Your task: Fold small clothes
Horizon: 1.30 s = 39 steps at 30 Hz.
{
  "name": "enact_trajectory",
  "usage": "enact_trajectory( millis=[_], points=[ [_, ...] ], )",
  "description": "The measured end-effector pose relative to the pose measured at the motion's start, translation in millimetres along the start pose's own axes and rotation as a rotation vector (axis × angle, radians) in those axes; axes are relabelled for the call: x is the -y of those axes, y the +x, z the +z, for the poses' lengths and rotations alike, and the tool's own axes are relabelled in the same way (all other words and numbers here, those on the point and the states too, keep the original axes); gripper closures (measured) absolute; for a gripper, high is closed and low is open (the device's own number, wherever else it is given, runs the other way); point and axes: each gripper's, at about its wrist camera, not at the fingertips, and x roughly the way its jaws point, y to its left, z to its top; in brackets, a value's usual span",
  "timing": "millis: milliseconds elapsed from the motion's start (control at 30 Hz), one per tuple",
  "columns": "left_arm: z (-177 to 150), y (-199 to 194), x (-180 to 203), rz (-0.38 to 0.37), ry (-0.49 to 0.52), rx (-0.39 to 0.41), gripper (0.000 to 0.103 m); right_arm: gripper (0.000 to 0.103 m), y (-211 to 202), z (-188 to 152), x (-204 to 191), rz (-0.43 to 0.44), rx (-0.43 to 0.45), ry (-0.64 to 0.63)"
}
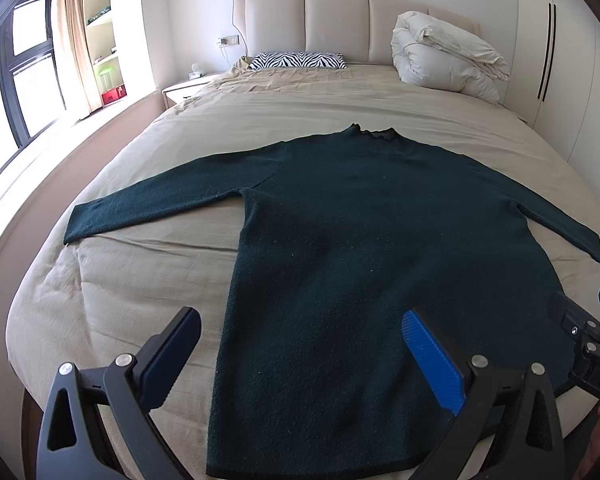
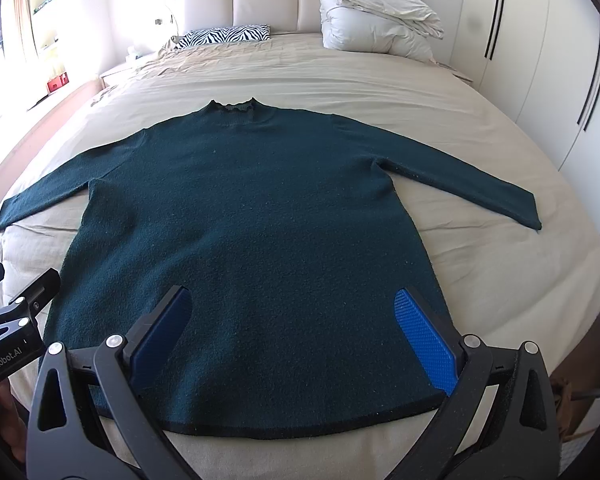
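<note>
A dark green long-sleeved sweater point(image 1: 364, 216) point(image 2: 252, 208) lies flat on the beige bed point(image 1: 260, 108) point(image 2: 340, 80), collar toward the headboard, both sleeves spread out to the sides. Its black-edged hem lies nearest me. My left gripper point(image 1: 300, 328) hovers open above the hem's left part, its blue pads wide apart and empty. My right gripper point(image 2: 296, 304) hangs open over the hem's middle and right part, holding nothing. The right gripper's tip point(image 1: 580, 320) shows at the right edge of the left wrist view, and the left gripper point(image 2: 20, 300) at the left edge of the right wrist view.
A zebra-print pillow point(image 1: 298, 61) point(image 2: 228, 35) and a folded white duvet point(image 1: 448, 56) point(image 2: 380, 16) lie by the padded headboard point(image 1: 340, 20). A nightstand point(image 1: 188, 88) and a window point(image 1: 24, 60) stand to the left, white wardrobe doors point(image 2: 540, 60) to the right.
</note>
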Motion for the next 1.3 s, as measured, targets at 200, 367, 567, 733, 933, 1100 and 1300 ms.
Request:
enact_trajectory(
  millis=[200, 367, 567, 733, 933, 1100, 1300],
  points=[
    [0.2, 0.2, 0.1, 0.0, -0.001, -0.001, 0.0, 0.0, -0.5, -0.5, 1.0, -0.003, 0.001, -0.003],
    [-0.5, 0.3, -0.8, -0.001, -0.001, -0.002, 0.0, 0.0, -0.5, -0.6, 1.1, -0.003, 0.0, -0.004],
    [-0.3, 0.4, -0.6, -0.002, -0.002, -0.003, 0.0, 0.0, 0.1, -0.8, 0.3, -0.003, -0.002, -0.007],
    [-0.4, 0.4, -0.7, -0.002, -0.002, -0.004, 0.0, 0.0, 0.2, -0.7, 0.8, -0.003, -0.003, -0.007],
    [-1.2, 0.6, -1.2, -0.003, -0.002, -0.004, 0.0, 0.0, 1.1, -1.2, -0.6, -0.005, -0.003, -0.009],
    [-1.4, 0.6, -1.3, -0.002, -0.002, -0.004, 0.0, 0.0, 2.8, -1.9, -0.4, -0.005, -0.006, -0.009],
    [-2.4, 0.2, -0.9, -0.002, -0.001, -0.006, 0.0, 0.0, 3.8, -2.4, -1.3, -0.006, -0.007, -0.01]
  ],
)
